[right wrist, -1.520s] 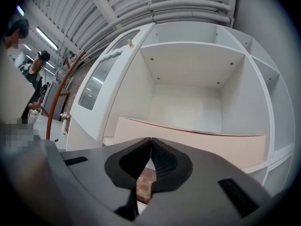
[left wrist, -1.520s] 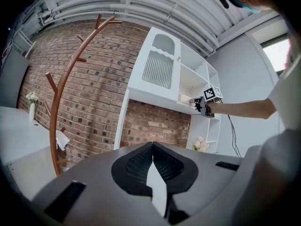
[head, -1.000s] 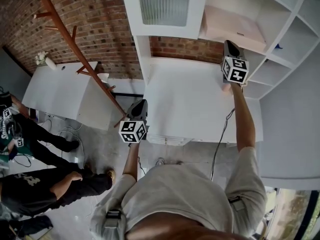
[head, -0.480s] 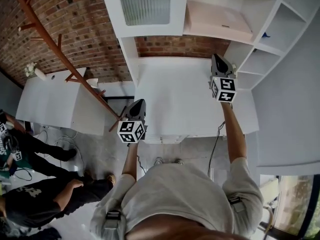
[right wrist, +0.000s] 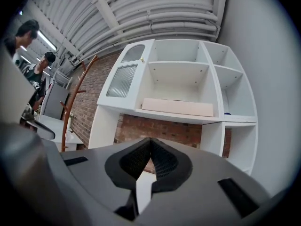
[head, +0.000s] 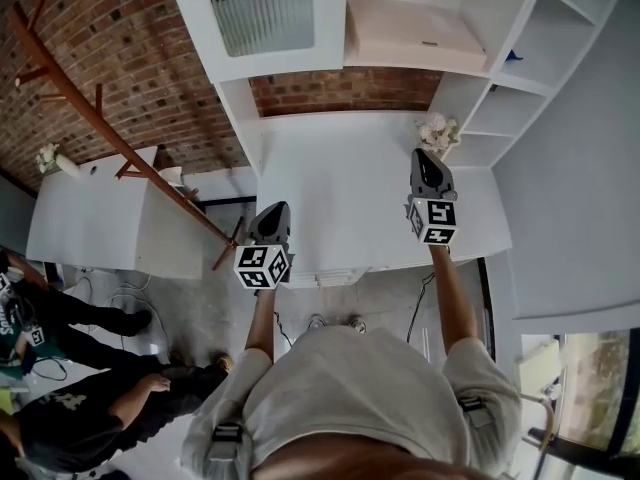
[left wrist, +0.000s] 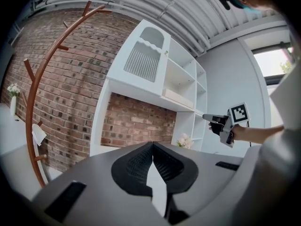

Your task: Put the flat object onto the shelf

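Brick wall [head: 120, 38] backs the room from nine to twelve o'clock of the person. White shelf unit [head: 520, 28] stands against it from twelve to two, open compartments facing out, with a ribbed-glass door [head: 265, 8] at eleven. White counter [head: 340, 198] runs below the unit, in front of the person. Wooden coat stand [head: 90, 118] leans across at ten. Bystanders [head: 70, 428] are at eight o'clock, clear of the work.

Flat object [head: 415, 33], a pale slab, lies on the shelf board directly above the brick-backed alcove, at twelve o'clock. Its long edge runs along the shelf front; it looks fully supported and nothing touches it. Reads as placed, so the task looks done.

Right gripper [head: 424, 158] is at one o'clock, over the counter and well below that shelf. Its jaws are pressed together with nothing between them, as there is no load to carry. Left gripper [head: 281, 208] is at eleven, at the counter's near edge, jaws likewise closed and empty; probably the idle hand. Small white flower bunch [head: 436, 128] sits on the counter just beyond the right gripper's tip, near the unit's side wall.
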Motion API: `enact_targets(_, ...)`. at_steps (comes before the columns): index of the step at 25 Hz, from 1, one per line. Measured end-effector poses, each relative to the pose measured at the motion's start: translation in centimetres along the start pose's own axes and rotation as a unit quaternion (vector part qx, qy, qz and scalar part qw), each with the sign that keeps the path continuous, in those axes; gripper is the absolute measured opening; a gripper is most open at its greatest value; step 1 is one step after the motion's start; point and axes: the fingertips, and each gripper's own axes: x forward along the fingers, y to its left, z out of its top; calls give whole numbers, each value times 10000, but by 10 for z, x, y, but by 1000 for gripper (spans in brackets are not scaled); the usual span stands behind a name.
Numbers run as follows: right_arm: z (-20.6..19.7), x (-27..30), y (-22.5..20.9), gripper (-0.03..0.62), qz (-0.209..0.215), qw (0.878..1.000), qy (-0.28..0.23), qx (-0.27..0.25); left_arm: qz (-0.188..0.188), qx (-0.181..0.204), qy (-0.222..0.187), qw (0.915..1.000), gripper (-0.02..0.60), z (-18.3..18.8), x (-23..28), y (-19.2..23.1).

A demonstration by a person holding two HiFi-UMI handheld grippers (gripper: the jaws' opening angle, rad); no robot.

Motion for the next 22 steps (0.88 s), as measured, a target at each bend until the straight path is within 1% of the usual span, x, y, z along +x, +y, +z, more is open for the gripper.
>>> enact_targets(3,-6,-20,7,31,-8,10000,-14,79,-67,-2,49,10000,15,-5,4,-6)
enact_targets(8,-12,-46,15,30,-47,10000,19,-68,-115,-42,72,9999,15,-11,6,-12)
enact_targets(11,-21,-60,16,30,-123,9998,82,-101,-119,-65,53,9999,15,-12,3,-14)
enact_targets(17,-45,-79,24,29,-175,9994,275,79,-105,-109,93,9998,15,-20,-4,-17)
enact_targets(22,-57,-87,27,29,-151,9992,359,102,-74,-128,101,9998,15,-24,-8,-14)
